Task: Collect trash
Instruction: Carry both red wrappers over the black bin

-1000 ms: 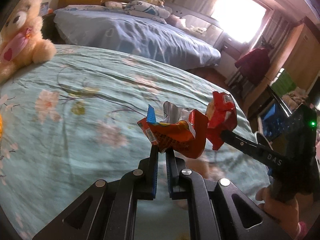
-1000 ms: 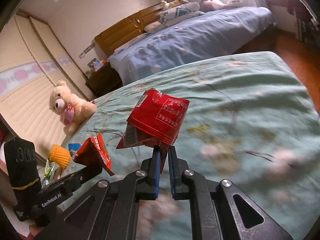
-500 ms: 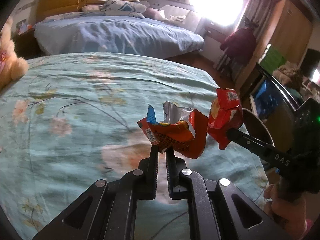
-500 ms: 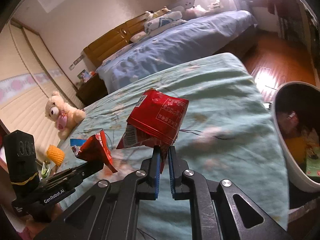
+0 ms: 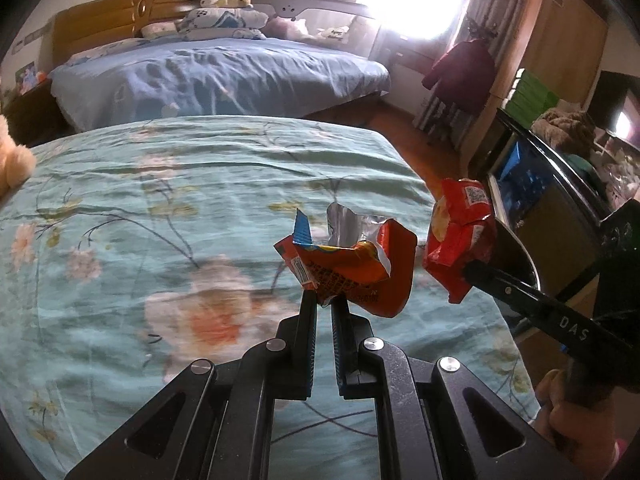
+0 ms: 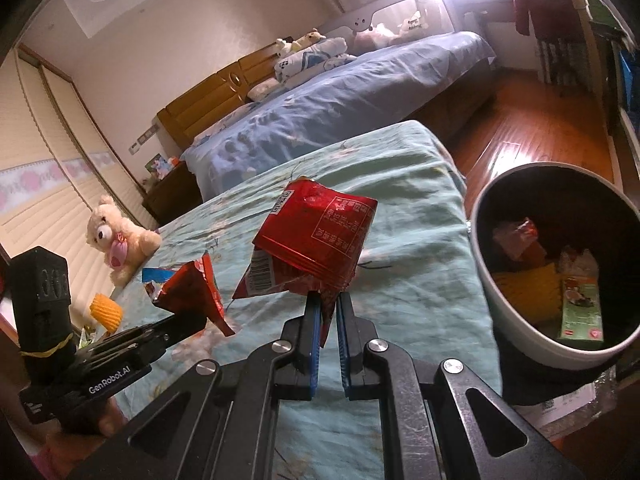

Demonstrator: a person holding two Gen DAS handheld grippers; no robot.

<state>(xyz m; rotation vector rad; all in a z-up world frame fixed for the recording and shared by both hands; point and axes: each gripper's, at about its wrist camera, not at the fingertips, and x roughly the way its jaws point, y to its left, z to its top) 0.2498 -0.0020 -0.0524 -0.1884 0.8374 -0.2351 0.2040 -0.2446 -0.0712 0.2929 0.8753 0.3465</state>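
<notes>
Trash: orange wrapper (image 5: 352, 272) crumpled, foil-lined, pinched tight in the left gripper (image 5: 324, 300); red wrapper (image 6: 316, 240) creased, glossy, clamped in the right gripper (image 6: 329, 300).
Change: both views have swung right; the teddy bear (image 6: 118, 236) slid toward the left edge, and the round bin (image 6: 496, 300) has come fully into sight.
Bin: smooth pale wall, dark inside, apparently holding packets.
Surface: rumpled teal floral bedspread (image 5: 160, 220); blue bed (image 5: 220, 76) beyond.

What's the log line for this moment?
left gripper: shut on orange wrapper | right gripper: shut on red wrapper | bin: right, open
</notes>
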